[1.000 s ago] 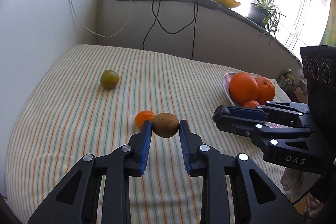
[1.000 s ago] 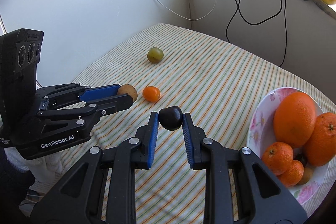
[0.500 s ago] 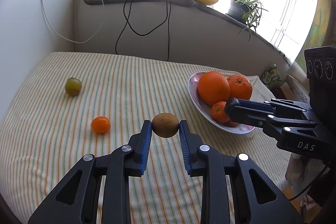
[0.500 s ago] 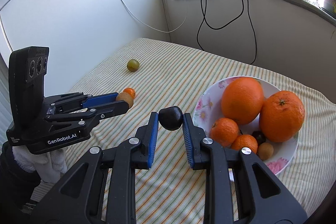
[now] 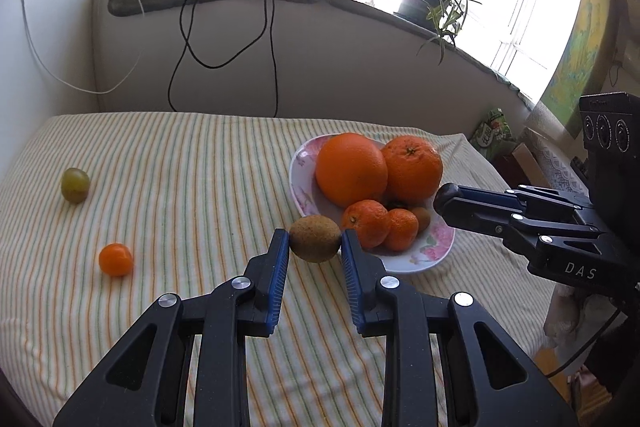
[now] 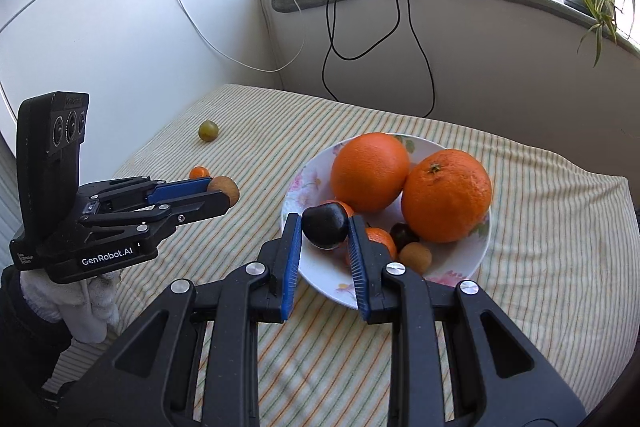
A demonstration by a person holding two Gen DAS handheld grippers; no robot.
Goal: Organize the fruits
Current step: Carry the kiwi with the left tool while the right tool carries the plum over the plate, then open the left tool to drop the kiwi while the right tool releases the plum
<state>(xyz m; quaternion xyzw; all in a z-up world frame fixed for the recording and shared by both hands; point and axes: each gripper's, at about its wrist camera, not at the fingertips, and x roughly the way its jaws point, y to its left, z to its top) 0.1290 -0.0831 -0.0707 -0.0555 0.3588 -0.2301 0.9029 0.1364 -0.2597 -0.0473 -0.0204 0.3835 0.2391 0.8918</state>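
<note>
kiwi first: my left gripper (image 5: 315,242) has its blue-padded fingers clamped on a fuzzy brown oval kiwi (image 5: 315,238), held at the centre of the left wrist frame, just beside the near rim of the white floral ceramic bowl (image 5: 298,183). my right gripper (image 6: 325,227) is clamped on a dark, almost black round plum (image 6: 325,227), which in the centre of the right wrist frame shows over the bowl's near left rim. the bowl holds two large oranges (image 6: 370,171), small mandarins, a dark fruit and a small brown one. on the striped tablecloth (image 5: 180,163), at the left of the left wrist frame, i see a small loose mandarin (image 5: 115,259) and, further up, a green round fruit (image 5: 75,185), well apart.
</note>
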